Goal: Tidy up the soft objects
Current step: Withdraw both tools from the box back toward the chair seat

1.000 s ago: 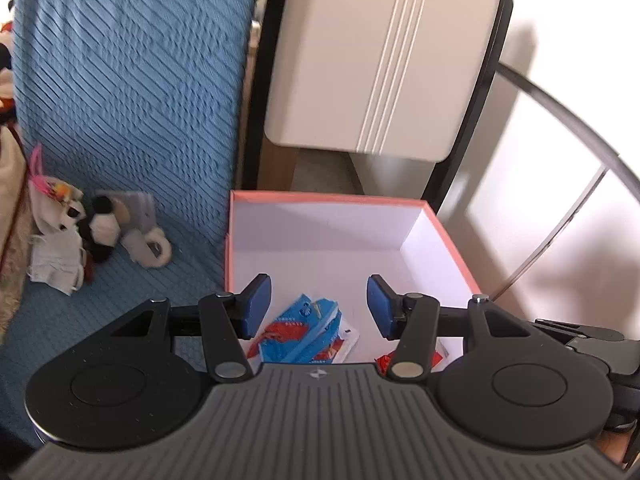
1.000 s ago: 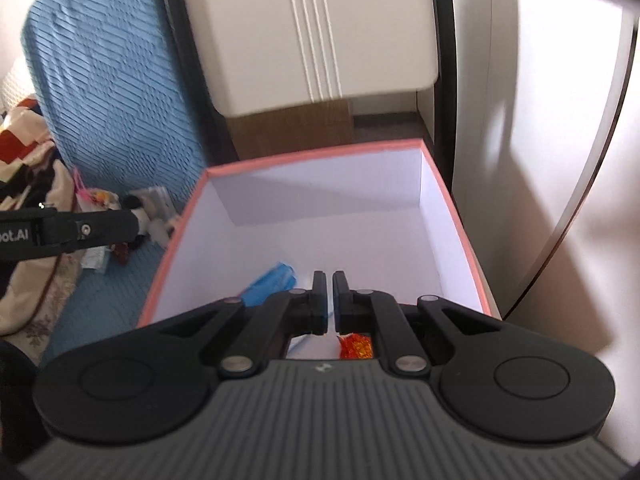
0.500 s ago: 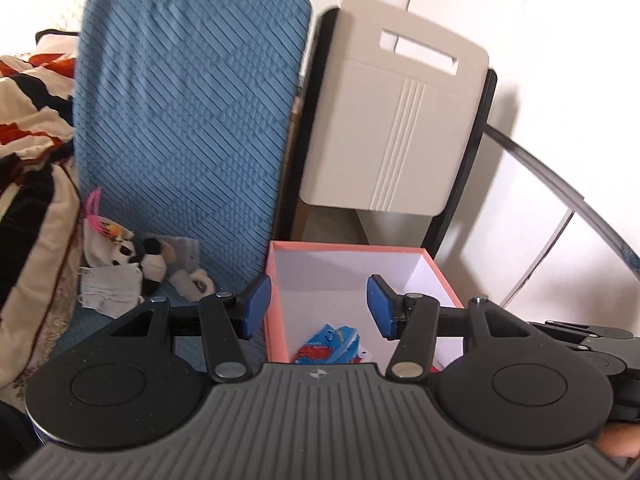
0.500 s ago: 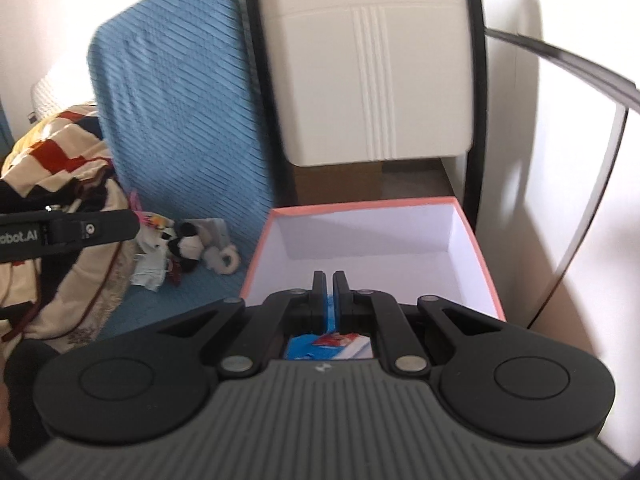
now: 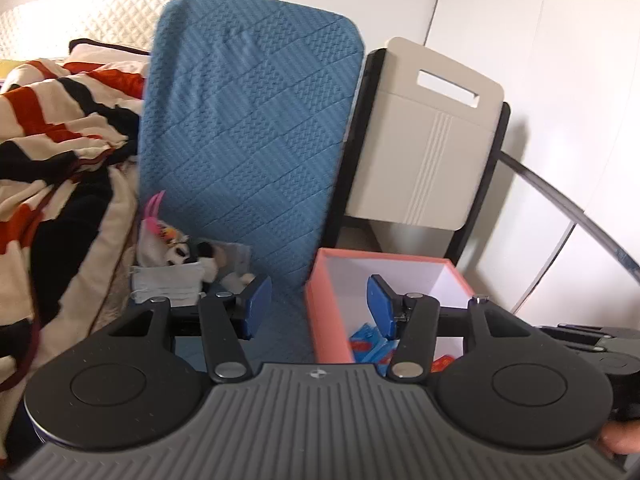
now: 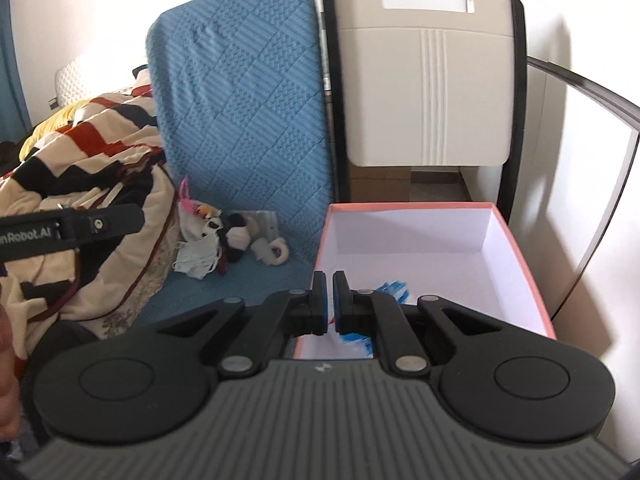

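Observation:
A pink-rimmed white box (image 6: 516,256) (image 5: 328,320) stands on the blue mat and holds blue packets (image 6: 394,290) (image 5: 370,342). A pile of soft things lies left of it: a black-and-white plush toy (image 6: 234,240) (image 5: 184,254), a white face mask (image 6: 196,260) (image 5: 168,282) and a white fluffy ring (image 6: 276,252). My left gripper (image 5: 320,306) is open and empty, straddling the box's left wall. My right gripper (image 6: 330,304) is shut with nothing between its fingers, over the box's near left corner. The left gripper's arm (image 6: 72,228) shows in the right wrist view.
An upright blue quilted cushion (image 6: 240,100) (image 5: 248,120) stands behind the soft things. A beige folded chair (image 6: 428,92) (image 5: 428,140) leans behind the box. A striped blanket (image 6: 80,168) (image 5: 52,140) is heaped at the left. A white wall is at the right.
Both grippers have pulled back and up from inside the box, and the left one has swung left. The cushion, blanket and soft pile have come into fuller view. Jaws unchanged.

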